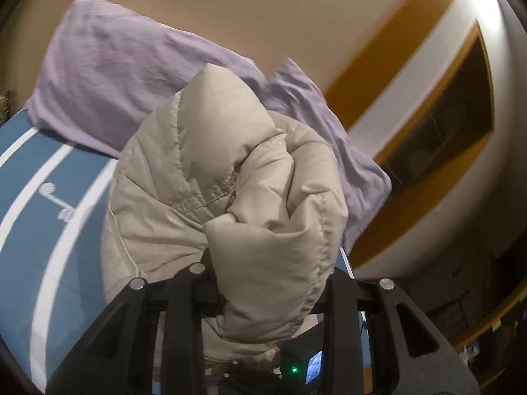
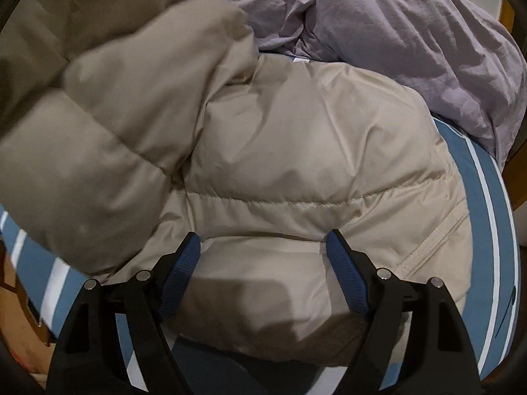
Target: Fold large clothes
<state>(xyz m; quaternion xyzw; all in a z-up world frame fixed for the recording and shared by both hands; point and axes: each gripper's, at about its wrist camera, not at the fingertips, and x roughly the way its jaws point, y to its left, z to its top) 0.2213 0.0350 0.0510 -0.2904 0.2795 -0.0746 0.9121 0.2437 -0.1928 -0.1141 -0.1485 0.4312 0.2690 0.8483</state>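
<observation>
left gripper [image 1: 263,283] raised, clamping puffer jacket [image 1: 224,177]

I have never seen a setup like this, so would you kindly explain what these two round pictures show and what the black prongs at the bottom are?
Each picture comes from a fisheye camera on a handheld two-finger gripper, looking along its fingers; a person holds one in each hand. The left wrist view shows the left gripper shut on a bunched part of a beige puffer jacket, lifted above a blue-and-white striped bed cover. The right wrist view shows the right gripper open, its blue-padded fingers either side of the jacket's body lying on the bed. Lilac bedding lies crumpled behind.
</observation>
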